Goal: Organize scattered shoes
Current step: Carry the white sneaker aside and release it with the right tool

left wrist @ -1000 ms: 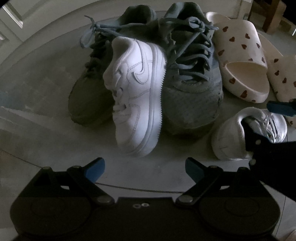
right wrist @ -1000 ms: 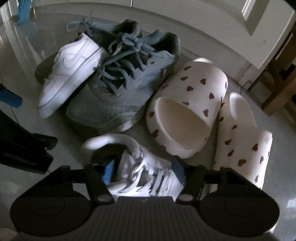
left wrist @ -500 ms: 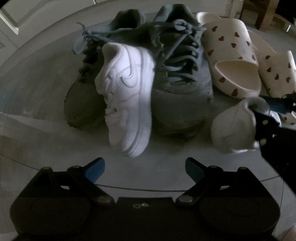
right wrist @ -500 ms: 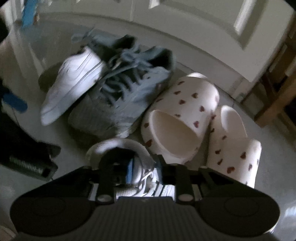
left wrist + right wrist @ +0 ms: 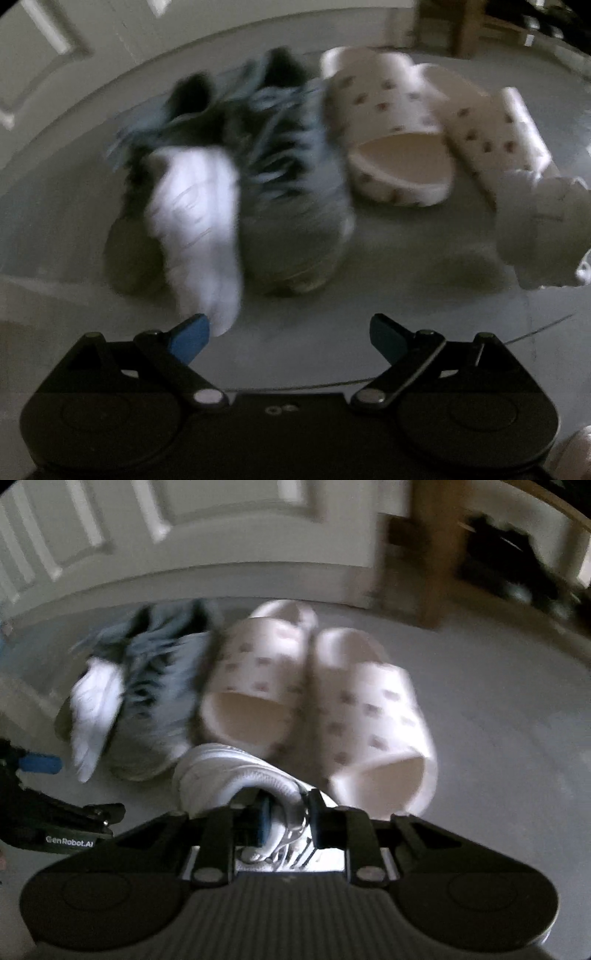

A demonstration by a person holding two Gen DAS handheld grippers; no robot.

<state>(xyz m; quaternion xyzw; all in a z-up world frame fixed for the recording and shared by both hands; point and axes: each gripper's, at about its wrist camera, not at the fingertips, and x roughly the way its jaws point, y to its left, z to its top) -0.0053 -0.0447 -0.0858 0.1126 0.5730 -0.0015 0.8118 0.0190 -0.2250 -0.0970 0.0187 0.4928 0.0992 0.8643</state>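
Bare floor (image 5: 498, 720) right of slides (image 5: 369, 716); sneakers (image 5: 155, 686) crowd left.

1. My left wrist camera sits behind the left gripper (image 5: 288, 332) and looks steeply down at the floor (image 5: 424, 280), taking in the whole shoe cluster from near.
2. My right wrist camera rides behind the right gripper (image 5: 286, 821), angled down and forward, and also reaches a white panelled door (image 5: 221, 528).
3. Both views share the grey sneakers (image 5: 295, 192) (image 5: 159, 701) and the heart-print slides (image 5: 391, 144) (image 5: 258, 686).
4. Both frames are motion-blurred.
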